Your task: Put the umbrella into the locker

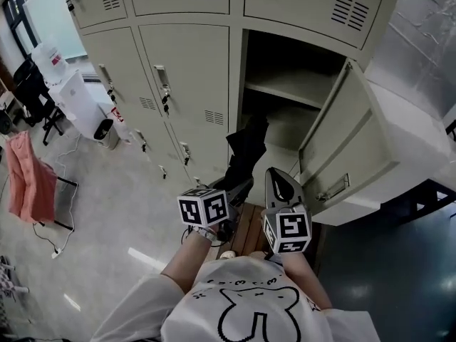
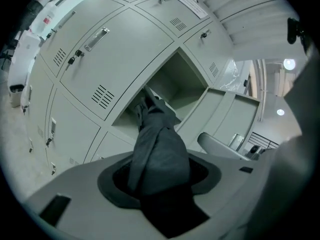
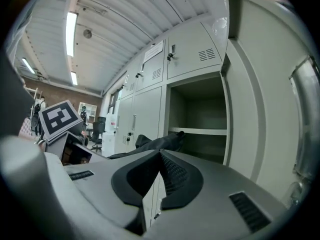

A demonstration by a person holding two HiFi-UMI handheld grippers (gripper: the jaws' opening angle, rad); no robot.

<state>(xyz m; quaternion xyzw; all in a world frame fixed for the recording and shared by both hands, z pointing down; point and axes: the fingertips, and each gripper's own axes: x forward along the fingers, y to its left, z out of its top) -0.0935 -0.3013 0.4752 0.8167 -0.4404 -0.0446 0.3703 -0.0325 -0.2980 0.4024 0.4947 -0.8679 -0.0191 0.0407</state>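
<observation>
A folded black umbrella (image 1: 246, 154) is clamped between the jaws of my left gripper (image 1: 237, 188), and its far end reaches toward the mouth of the open locker (image 1: 285, 112). The left gripper view shows the umbrella (image 2: 158, 146) running up from the gripper (image 2: 160, 186) toward the dark locker opening (image 2: 176, 81). Just to the right, my right gripper (image 1: 279, 182) is shut and holds nothing. Its own view looks over the closed gripper (image 3: 160, 156) into the locker (image 3: 200, 115), with the umbrella (image 3: 155, 143) lying to the left.
The locker door (image 1: 350, 155) swings out to the right, and a shelf (image 1: 293, 88) crosses the compartment's upper part. Closed lockers (image 1: 178, 70) fill the left. A white dispenser (image 1: 75, 98) and a pink cloth (image 1: 28, 178) stand on the floor at far left.
</observation>
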